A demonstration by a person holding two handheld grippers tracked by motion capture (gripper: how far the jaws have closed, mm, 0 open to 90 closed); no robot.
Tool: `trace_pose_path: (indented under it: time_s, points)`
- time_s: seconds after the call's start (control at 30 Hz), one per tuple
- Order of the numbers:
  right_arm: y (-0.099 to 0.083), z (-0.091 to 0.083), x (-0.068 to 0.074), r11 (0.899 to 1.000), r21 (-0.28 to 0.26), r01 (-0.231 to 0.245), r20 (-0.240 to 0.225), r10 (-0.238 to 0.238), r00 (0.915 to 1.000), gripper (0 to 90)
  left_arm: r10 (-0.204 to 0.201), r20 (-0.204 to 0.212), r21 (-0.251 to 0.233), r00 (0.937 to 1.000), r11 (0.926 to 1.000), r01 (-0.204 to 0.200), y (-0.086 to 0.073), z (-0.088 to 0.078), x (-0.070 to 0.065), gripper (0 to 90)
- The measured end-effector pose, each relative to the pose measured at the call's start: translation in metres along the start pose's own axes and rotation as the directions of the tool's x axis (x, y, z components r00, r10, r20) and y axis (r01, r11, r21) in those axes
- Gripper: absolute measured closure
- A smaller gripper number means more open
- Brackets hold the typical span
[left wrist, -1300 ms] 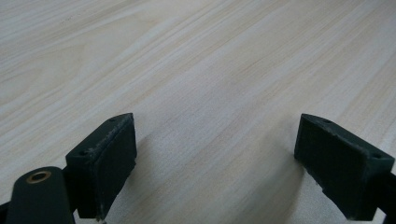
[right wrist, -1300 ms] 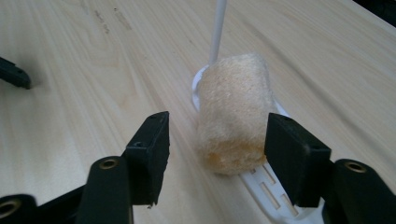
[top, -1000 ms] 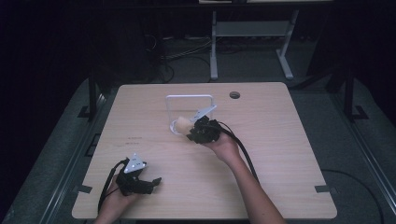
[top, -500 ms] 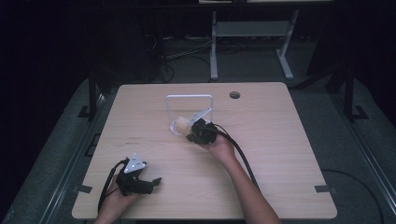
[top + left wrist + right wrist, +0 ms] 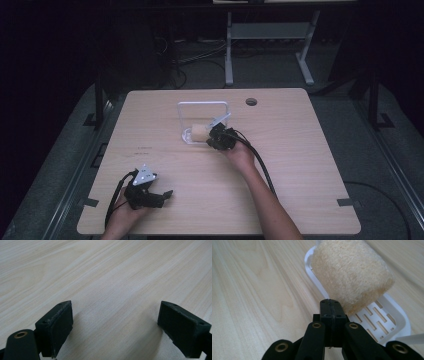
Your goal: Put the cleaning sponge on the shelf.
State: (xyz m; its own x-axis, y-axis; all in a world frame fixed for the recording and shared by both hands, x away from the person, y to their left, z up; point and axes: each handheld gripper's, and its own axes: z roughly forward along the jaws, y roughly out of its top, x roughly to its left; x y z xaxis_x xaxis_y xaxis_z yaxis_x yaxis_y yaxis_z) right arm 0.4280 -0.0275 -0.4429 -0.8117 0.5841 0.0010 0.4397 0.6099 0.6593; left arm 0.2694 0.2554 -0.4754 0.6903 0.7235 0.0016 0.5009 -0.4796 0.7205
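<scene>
A tan, fibrous loofah roll (image 5: 198,132) (image 5: 352,275) lies on the slotted base of a small white rack (image 5: 188,136) (image 5: 392,315) near the table's middle. The rack's upright white frame (image 5: 202,104) stands behind the roll. My right gripper (image 5: 212,136) (image 5: 330,305) points at the roll from the right. Its jaws are pressed flat together, and the tips sit at the roll's near lower edge with nothing visible between them. My left gripper (image 5: 165,194) (image 5: 115,327) rests near the table's front left, open over bare wood.
The light wooden table (image 5: 300,165) has a round cable hole (image 5: 251,102) at the back right. Black cables trail from both grippers. A metal stand (image 5: 270,35) and dark floor lie beyond the far edge.
The right hand has sunk slightly beside the rack. The loofah roll stays on the rack's base. The left hand and its gripper have not moved.
</scene>
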Motion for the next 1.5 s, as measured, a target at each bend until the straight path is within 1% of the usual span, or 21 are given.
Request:
trace_pose_path:
  time_s: [0.1, 0.2, 0.23, 0.37, 0.5, 0.53, 0.6, 0.73, 0.87, 0.97, 1.03, 1.27, 1.37, 1.4, 1.5]
  points:
    - [-0.001, 0.0, -0.002, 1.0, 0.0, 0.003, 0.013, -0.003, 0.9999, 89.9, 0.001, 0.0, 0.002, 1.0, 1.0, -0.001, 0.0, 0.0, 0.0, 12.2]
    - [-0.002, -0.003, -0.003, 1.0, -0.012, -0.008, 0.003, 0.008, 1.0, 89.8, 0.002, -0.002, 0.0, 1.0, 1.0, -0.002, 0.0, 0.0, 0.0, 12.2]
    - [-0.003, -0.004, -0.003, 1.0, -0.018, -0.004, 0.0, 0.004, 1.0, 89.8, 0.004, 0.001, 0.003, 1.0, 1.0, -0.004, 0.0, 0.0, 0.0, 12.2]
    - [-0.007, -0.013, -0.001, 0.999, -0.032, 0.002, -0.008, -0.002, 1.0, 84.9, 0.004, -0.001, 0.003, 1.0, 1.0, -0.004, 0.0, 0.0, 0.0, 12.2]
    - [-0.013, -0.024, 0.0, 0.999, -0.038, -0.009, -0.017, 0.008, 0.9998, 76.4, 0.001, -0.001, 0.001, 1.0, 1.0, -0.001, 0.0, 0.0, 0.0, 12.2]
    - [-0.015, -0.026, 0.001, 0.999, -0.035, -0.001, -0.011, 0.0, 0.9999, 74.1, 0.001, -0.001, -0.001, 1.0, 1.0, -0.001, 0.0, 0.0, 0.0, 12.2]
    - [-0.019, -0.032, 0.002, 0.999, -0.036, -0.002, -0.004, 0.002, 1.0, 68.7, 0.006, -0.001, 0.005, 1.0, 1.0, -0.006, 0.0, 0.0, 0.0, 12.2]
    - [-0.028, -0.041, 0.002, 0.999, -0.04, -0.03, -0.002, 0.03, 0.9995, 60.0, 0.002, -0.001, -0.001, 1.0, 1.0, -0.002, 0.0, 0.0, 0.0, 12.2]
    - [-0.037, -0.049, 0.0, 0.999, -0.041, -0.037, 0.015, 0.037, 0.9992, 49.1, -0.001, -0.001, -0.003, 1.0, 1.0, 0.001, 0.0, 0.0, 0.0, 12.2]
    - [-0.044, -0.054, -0.001, 0.998, -0.042, -0.047, 0.032, 0.048, 0.9983, 41.7, 0.006, -0.002, 0.001, 1.0, 1.0, -0.006, 0.0, 0.0, 0.0, 12.2]
    - [-0.05, -0.058, -0.003, 0.996, -0.052, -0.069, 0.027, 0.071, 0.9971, 37.8, 0.007, -0.002, 0.001, 1.0, 1.0, -0.007, 0.0, 0.0, 0.0, 12.2]
    - [-0.073, -0.069, -0.005, 0.995, -0.046, -0.094, 0.06, 0.097, 0.9935, 21.9, 0.005, -0.002, -0.001, 1.0, 1.0, -0.005, 0.0, 0.0, 0.0, 12.2]
    - [-0.083, -0.074, -0.006, 0.994, -0.042, -0.1, 0.077, 0.103, 0.9917, 17.8, 0.005, -0.002, -0.001, 1.0, 1.0, -0.005, 0.0, 0.0, 0.0, 12.2]
    - [-0.087, -0.077, -0.007, 0.993, -0.037, -0.11, 0.083, 0.113, 0.9901, 17.2, 0.005, -0.002, -0.001, 1.0, 1.0, -0.005, 0.0, 0.0, 0.0, 12.2]
    - [-0.097, -0.084, -0.008, 0.99, -0.048, -0.129, 0.087, 0.133, 0.9873, 14.6, 0.005, -0.002, -0.001, 1.0, 1.0, -0.005, 0.0, 0.0, 0.0, 12.2]
